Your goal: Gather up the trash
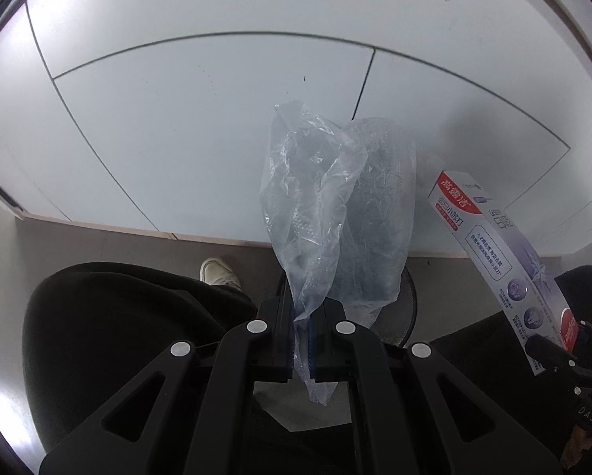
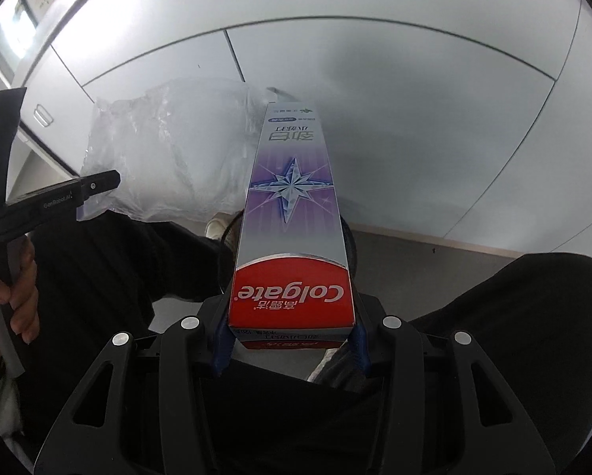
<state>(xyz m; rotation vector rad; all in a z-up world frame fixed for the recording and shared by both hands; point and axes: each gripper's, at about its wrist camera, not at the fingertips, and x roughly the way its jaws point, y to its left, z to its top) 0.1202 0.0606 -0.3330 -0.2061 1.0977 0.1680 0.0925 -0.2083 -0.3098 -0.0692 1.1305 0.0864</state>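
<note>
My left gripper is shut on a clear crumpled plastic bag, which stands up from the jaws in the air. The bag also shows in the right wrist view, with the left gripper at its lower left corner. My right gripper is shut on the red end of a Colgate toothpaste box, which points away from me. The box also shows at the right of the left wrist view, beside the bag and apart from it.
White cabinet doors with handles fill the background, above a grey floor. The person's dark-trousered legs and a white shoe are below. A round black object sits on the floor behind the bag.
</note>
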